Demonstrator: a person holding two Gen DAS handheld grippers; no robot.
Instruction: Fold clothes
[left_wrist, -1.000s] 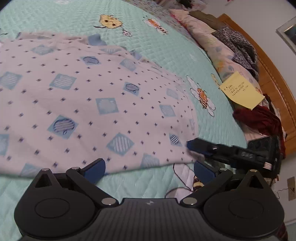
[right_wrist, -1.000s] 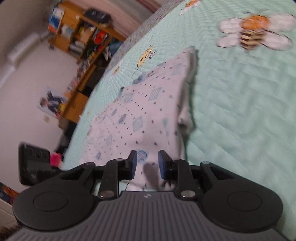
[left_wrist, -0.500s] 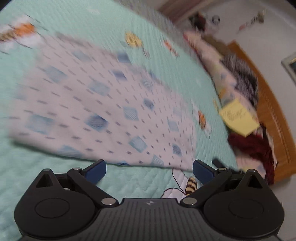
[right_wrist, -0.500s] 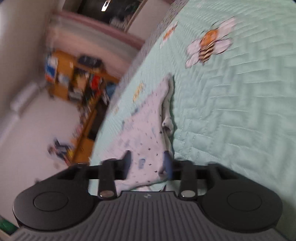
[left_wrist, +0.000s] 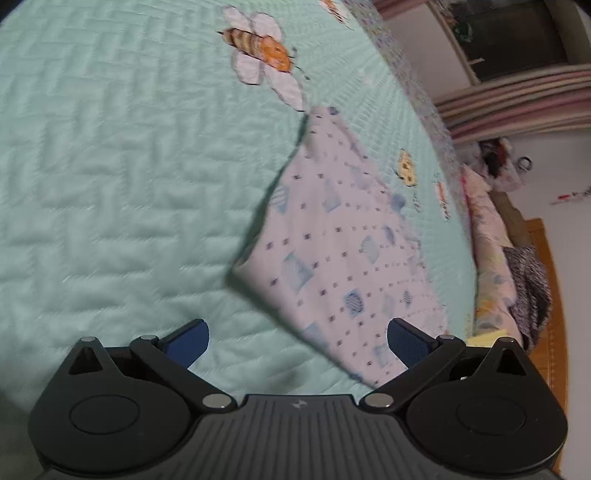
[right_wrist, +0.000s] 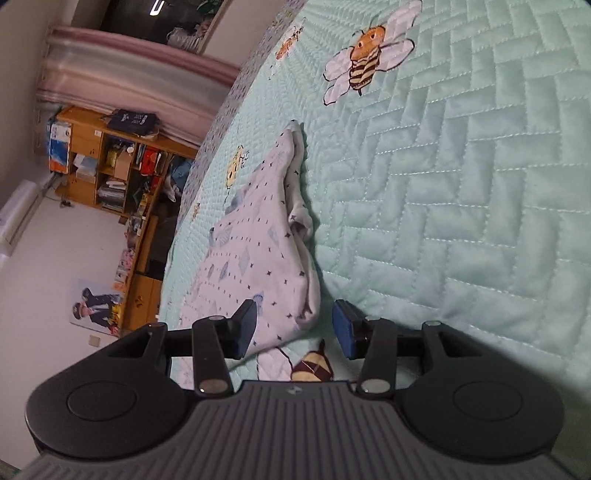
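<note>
A folded white cloth with little blue squares and dots (left_wrist: 343, 254) lies on a mint green quilted bed cover (left_wrist: 110, 184). In the left wrist view the cloth sits in the middle and lower right of the frame. One corner points up toward a sewn bee with white wings (left_wrist: 264, 55) at the top. The picture is a bit blurry.

The left claw (left_wrist: 297, 341) is at the bottom of that view. Its two blue pads stand far apart. It holds nothing. The left blue pad (left_wrist: 188, 341) is over bare bed cover. The right blue pad (left_wrist: 406, 343) sits at the lower edge of the cloth, but I cannot tell if it touches.

In the right wrist view the same cloth (right_wrist: 258, 251) runs from the middle of the frame down to the bottom. Its right edge is bunched up in a soft ridge. The right claw (right_wrist: 295, 330) is partly open. The near corner of the cloth lies between its pads, close to the left one, but they do not squeeze it. There is a gap by the right pad (right_wrist: 343, 330).

Another bee (right_wrist: 365, 55) shows at the top of that view. A wooden shelf full of books and boxes (right_wrist: 110, 162) stands at the upper left. A poster (right_wrist: 94, 306) leans on the wall at the lower left.
</note>
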